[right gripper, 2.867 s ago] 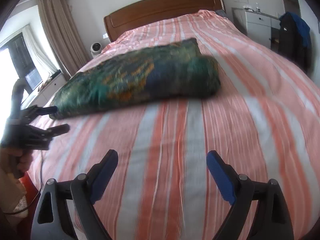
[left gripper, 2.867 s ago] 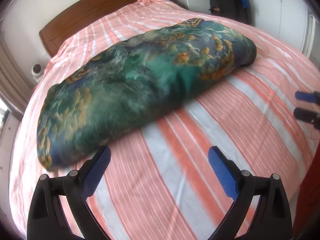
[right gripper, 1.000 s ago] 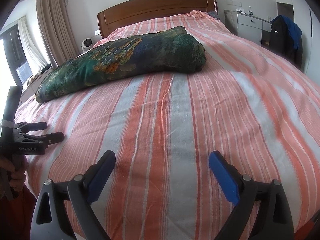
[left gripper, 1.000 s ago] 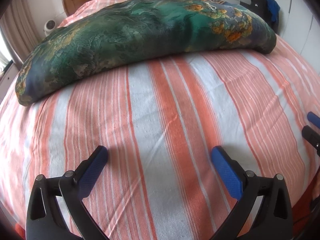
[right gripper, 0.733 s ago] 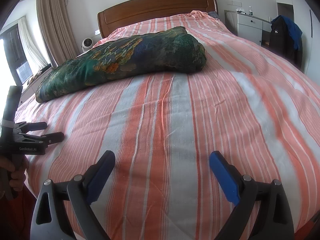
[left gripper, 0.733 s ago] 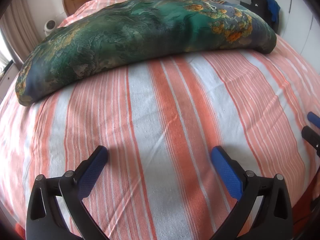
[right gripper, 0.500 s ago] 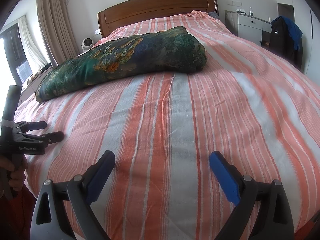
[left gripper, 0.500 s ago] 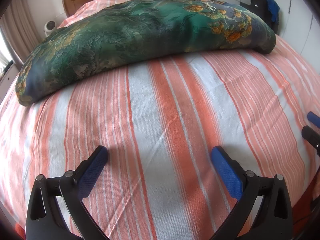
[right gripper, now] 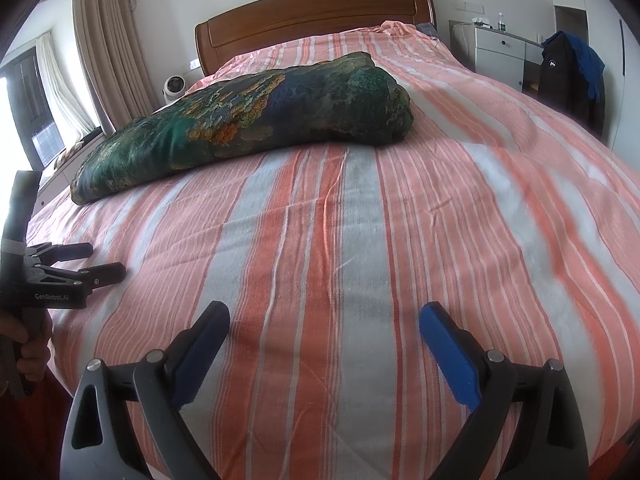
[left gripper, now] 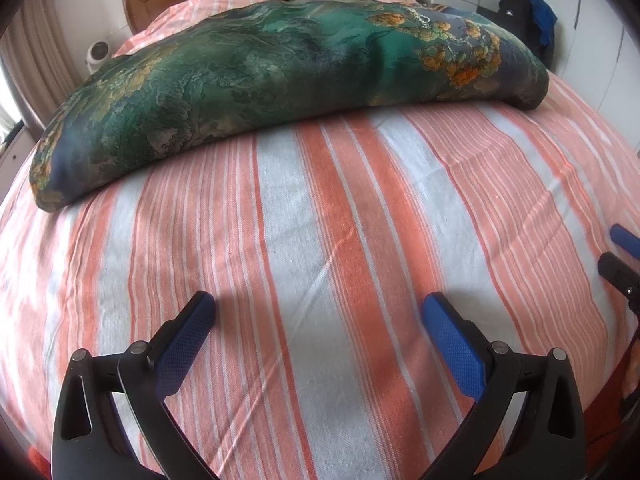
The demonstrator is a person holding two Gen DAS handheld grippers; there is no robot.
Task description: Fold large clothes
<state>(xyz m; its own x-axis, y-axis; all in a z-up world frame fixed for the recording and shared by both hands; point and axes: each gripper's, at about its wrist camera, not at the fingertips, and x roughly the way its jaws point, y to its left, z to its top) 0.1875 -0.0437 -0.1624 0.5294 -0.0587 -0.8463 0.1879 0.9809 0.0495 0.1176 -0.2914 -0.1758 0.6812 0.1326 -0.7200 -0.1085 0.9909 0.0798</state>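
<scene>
Striped bed [left gripper: 340, 240] w/ folded green cloth [left gripper: 280, 72]; both grippers gaping, empty.

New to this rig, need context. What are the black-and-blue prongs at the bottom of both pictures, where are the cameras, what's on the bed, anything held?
No robot: a person holds one two-finger gripper in each hand. Each picture comes from a fisheye camera on a gripper, looking along its fingers. The left gripper and right gripper are both open, holding nothing, over the near end of a striped bed. In the right view, the left gripper shows again at the left edge with the person's hand. Farther up the bed lies a folded green patterned cloth, untouched. A dark jacket hangs by the wall.
</scene>
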